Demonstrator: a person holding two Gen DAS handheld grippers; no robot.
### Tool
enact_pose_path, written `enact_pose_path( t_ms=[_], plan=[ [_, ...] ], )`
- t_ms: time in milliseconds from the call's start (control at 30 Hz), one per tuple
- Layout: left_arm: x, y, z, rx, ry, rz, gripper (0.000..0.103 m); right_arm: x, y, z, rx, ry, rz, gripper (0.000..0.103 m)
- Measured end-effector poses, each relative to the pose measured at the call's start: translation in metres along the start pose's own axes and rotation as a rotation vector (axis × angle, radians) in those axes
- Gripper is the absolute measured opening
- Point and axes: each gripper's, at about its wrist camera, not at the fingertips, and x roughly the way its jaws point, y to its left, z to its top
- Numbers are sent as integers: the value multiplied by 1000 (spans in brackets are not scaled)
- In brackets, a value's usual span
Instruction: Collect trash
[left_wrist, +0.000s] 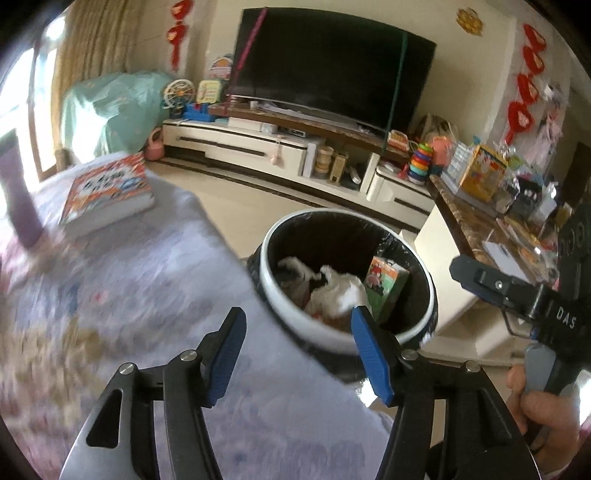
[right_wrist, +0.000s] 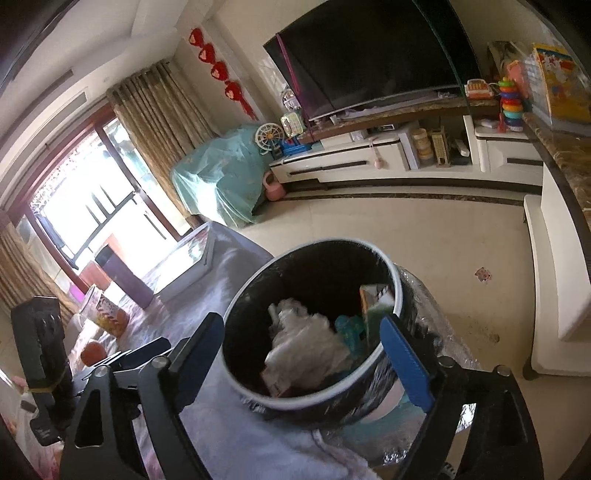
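Note:
A round trash bin (left_wrist: 266, 273) with a white rim and a black liner stands on the floor beside the cloth-covered table (left_wrist: 147, 280). Inside lie crumpled white paper (left_wrist: 336, 291) and a green and red carton (left_wrist: 386, 284); the right wrist view also shows a teal item (right_wrist: 349, 330) in the bin (right_wrist: 397, 291). My left gripper (left_wrist: 297, 317) is open above the table edge and the bin's near rim, nothing between its fingers. My right gripper (right_wrist: 301, 325) is open wide over the bin, empty. A hand (left_wrist: 543, 402) holds it at the right edge.
On the table lie a book (left_wrist: 107, 192), a purple cup (right_wrist: 125, 273), a snack bag (right_wrist: 110, 314) and an orange (right_wrist: 92, 352). A low TV stand (left_wrist: 258, 147) with a television (left_wrist: 332, 66) lines the far wall. A cluttered counter (left_wrist: 480, 218) runs along the right.

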Motion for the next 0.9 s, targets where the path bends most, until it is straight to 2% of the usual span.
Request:
enact_pose_path(
  t_ms=[133,300,400,533,633,667,733,800,900],
  plan=[
    [-26,10,-28,-51,-29,5,63,-16,16,-25,-18,-24,-4,93],
    [-61,20,-58,-67,-86,32,69,-33,31,-46,-25,-62,-11,101],
    [-82,21,-76,-61,-124,66,77,-42,41,-56,-54,-85,-37,101],
    [-108,20,-94,-59,-167,80,78,-55,57,-65,-118,-132,-56,101],
    [-130,17,-101,-43,-215,94,79,-71,74,-65,-186,-201,-86,101],
    [-136,17,-103,-35,-233,102,82,-76,79,-65,-206,-223,-95,101],
    [-154,12,-110,-18,-286,135,96,-88,89,-64,-244,-281,-113,103],
    [-170,11,-114,-8,-338,162,102,-102,100,-62,-276,-345,-126,103],
    [-188,5,-122,10,-394,211,102,-112,110,-60,-308,-395,-145,103]
  ],
)
